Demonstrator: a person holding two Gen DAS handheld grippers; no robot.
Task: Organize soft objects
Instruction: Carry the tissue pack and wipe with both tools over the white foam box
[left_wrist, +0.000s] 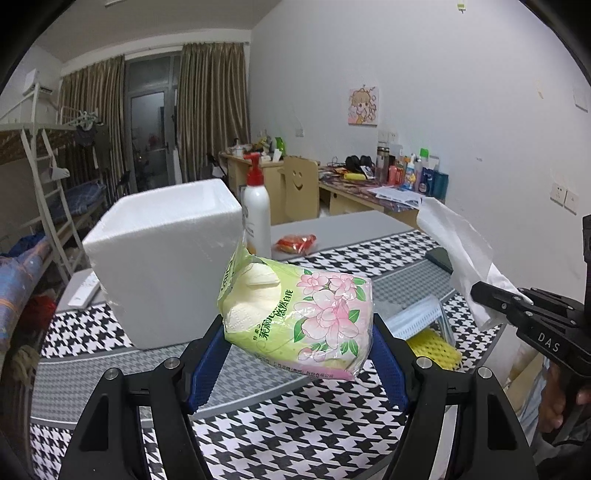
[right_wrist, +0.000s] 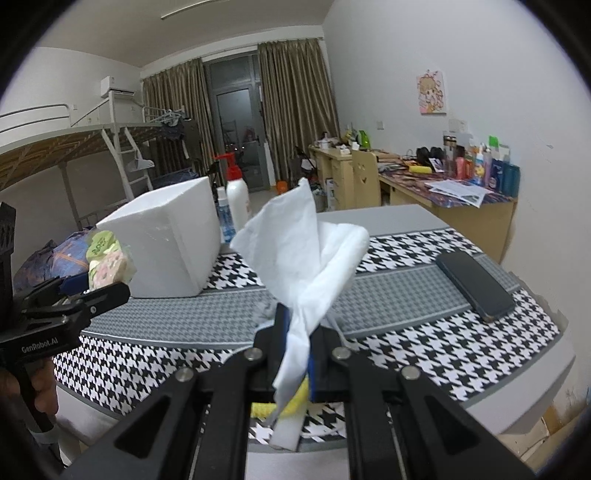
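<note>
- Big white foam box (left_wrist: 166, 266) sits on the houndstooth table (left_wrist: 295, 424), looks like the drop spot.
- Left gripper (left_wrist: 297, 363) is clamped on the tissue pack (left_wrist: 299, 317), held up beside the box; next I'd guess lift over the rim.
- Right gripper (right_wrist: 297, 354) pinches a loose white tissue (right_wrist: 299, 243) tight, mid-air.

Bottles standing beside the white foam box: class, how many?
2: a white pump bottle with a red top, and a smaller clear blue one just left of it. The box may hide others.
</note>
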